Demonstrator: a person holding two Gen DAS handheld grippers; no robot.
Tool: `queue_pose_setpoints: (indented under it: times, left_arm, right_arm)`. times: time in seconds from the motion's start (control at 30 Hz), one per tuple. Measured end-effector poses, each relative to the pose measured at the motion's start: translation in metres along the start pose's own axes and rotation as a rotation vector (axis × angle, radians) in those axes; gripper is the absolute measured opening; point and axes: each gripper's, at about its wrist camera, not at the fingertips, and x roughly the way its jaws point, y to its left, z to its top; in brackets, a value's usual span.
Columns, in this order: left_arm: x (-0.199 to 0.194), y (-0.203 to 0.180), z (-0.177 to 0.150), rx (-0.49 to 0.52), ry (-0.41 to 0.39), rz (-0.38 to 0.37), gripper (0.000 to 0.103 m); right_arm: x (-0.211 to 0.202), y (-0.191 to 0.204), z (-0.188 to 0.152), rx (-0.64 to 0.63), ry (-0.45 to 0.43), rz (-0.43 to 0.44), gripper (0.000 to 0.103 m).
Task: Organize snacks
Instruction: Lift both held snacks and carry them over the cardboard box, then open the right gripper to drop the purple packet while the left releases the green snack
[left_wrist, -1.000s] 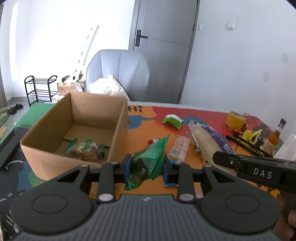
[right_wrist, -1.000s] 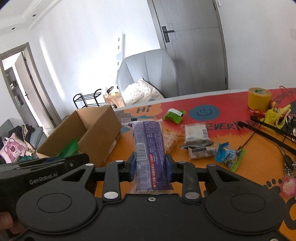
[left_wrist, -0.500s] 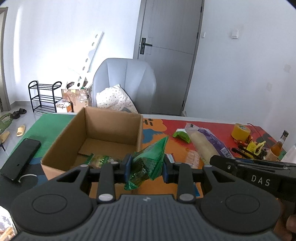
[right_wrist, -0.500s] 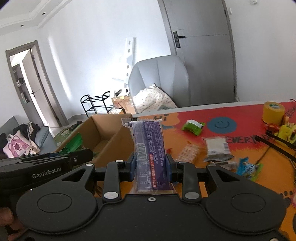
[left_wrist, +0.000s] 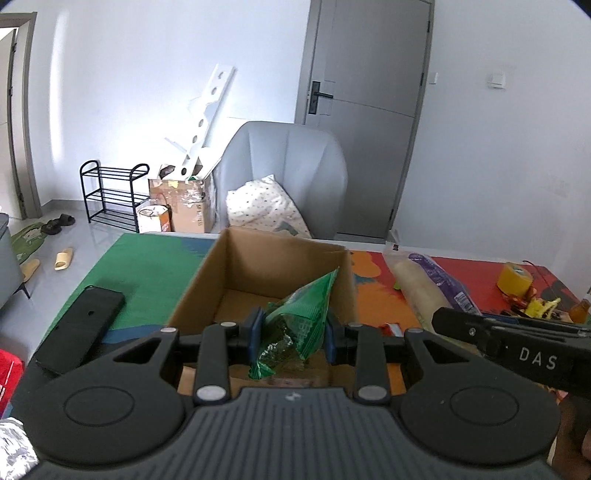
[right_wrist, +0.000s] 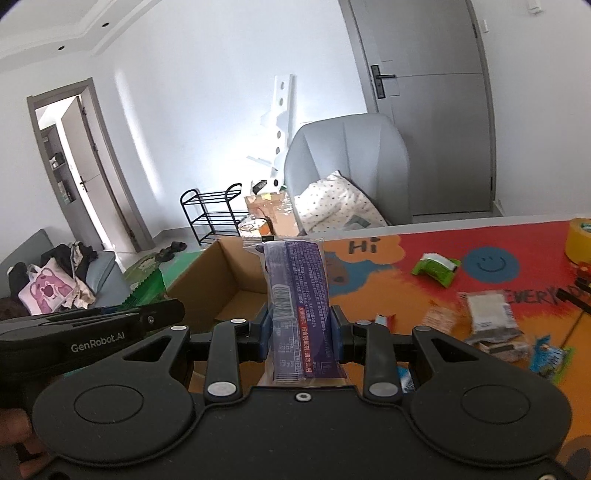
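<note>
My left gripper (left_wrist: 293, 334) is shut on a crumpled green snack bag (left_wrist: 299, 325), held above the near edge of the open cardboard box (left_wrist: 273, 266). My right gripper (right_wrist: 298, 334) is shut on a long purple snack packet (right_wrist: 299, 295), which stands up in front of the same cardboard box (right_wrist: 225, 273). In the left wrist view that purple packet (left_wrist: 432, 284) and the right gripper's black body show just right of the box. Loose snacks stay on the colourful mat: a green pack (right_wrist: 436, 264), clear wrapped packs (right_wrist: 487, 314) and a blue pack (right_wrist: 548, 356).
A black phone (left_wrist: 79, 328) lies on the mat left of the box. A yellow tape roll (left_wrist: 517, 278) and black cables sit at the far right. Beyond the table stand a grey armchair (left_wrist: 291, 173) with a dotted pillow, a black shoe rack (left_wrist: 110, 195) and a door.
Both grippers have risen and moved left toward the box with their snacks still held. The box now sits straight ahead in both views, and the loose snacks have slid rightward.
</note>
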Motion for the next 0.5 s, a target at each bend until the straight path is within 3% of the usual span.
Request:
queue_pose_setpoints:
  times: [0.5]
  left_arm:
    - [0.027, 0.038, 0.014, -0.056, 0.029, 0.034, 0.032]
  right_arm:
    - [0.041, 0.028, 0.013, 0.009, 0.030, 0.026, 0.029]
